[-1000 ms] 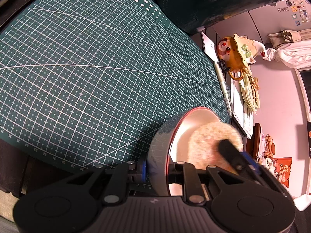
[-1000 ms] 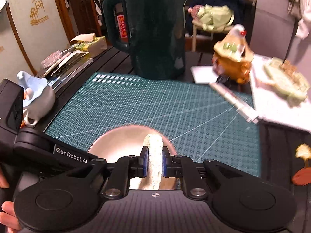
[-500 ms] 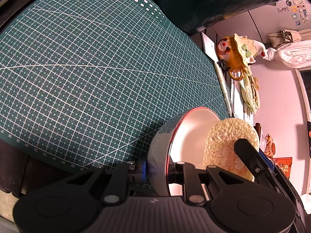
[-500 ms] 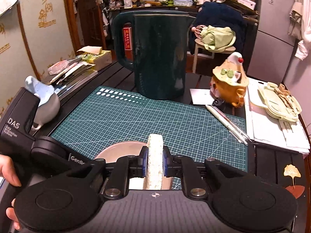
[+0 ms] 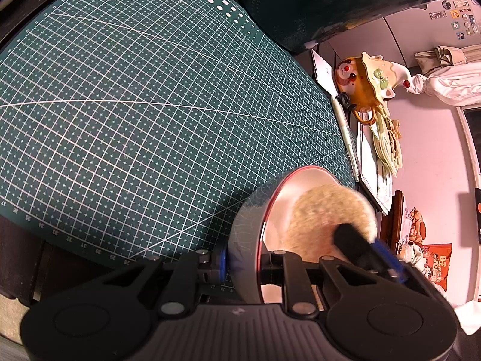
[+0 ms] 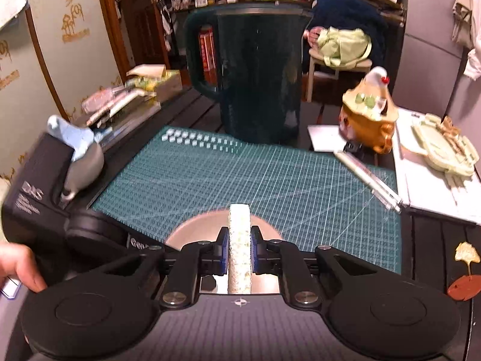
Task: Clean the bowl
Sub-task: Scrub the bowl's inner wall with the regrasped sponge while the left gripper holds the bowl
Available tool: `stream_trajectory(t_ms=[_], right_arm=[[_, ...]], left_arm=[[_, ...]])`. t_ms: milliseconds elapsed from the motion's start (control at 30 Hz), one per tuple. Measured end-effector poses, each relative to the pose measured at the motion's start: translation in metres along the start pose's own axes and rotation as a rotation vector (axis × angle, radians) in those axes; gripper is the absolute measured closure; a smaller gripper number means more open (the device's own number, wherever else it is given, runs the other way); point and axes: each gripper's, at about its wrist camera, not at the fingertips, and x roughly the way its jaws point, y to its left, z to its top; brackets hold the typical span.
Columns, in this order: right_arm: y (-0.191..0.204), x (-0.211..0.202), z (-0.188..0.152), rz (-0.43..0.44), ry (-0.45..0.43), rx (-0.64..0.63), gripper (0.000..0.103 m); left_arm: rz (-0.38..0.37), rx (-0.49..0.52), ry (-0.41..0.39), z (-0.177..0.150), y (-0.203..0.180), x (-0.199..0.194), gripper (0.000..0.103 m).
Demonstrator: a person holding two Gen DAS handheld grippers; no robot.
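My left claw [image 5: 242,266] is pinched on the wall of the bowl [image 5: 249,225], one finger outside and one inside the red rim. I hold it this way, tipped on its side over the near edge of the green cutting mat [image 5: 135,105], so that its pale inside faces my other hand. I judge that a grip on the wall steadies it against the push of scrubbing better than leaving it flat.

Inside the bowl I see only the sponge [image 5: 327,216], a round yellowish pad, blurred, pressed against the inner surface. Whether any dirt or water is left in there I cannot tell.

My right claw [image 6: 239,251] is clamped narrow on that sponge [image 6: 239,240], holding it edge-on between the blue pads so the flat face can rub the bowl [image 6: 195,231] below it. I judge this to be the middle of the wiping.

Further right and behind, a tall dark green jug [image 6: 258,75] stands at the far edge of the mat; its contents are hidden. An orange figurine pot [image 6: 369,117] sits to the right of it, beside pens and papers.
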Motion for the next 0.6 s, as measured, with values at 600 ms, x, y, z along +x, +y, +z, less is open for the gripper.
stream_trajectory(t_ms=[600], right_arm=[[-0.0005, 0.0018, -0.0019, 0.005, 0.017, -0.004, 0.091]], left_arm=[[0.0, 0.001, 0.0, 0.0009, -0.0017, 0.0004, 0.085]])
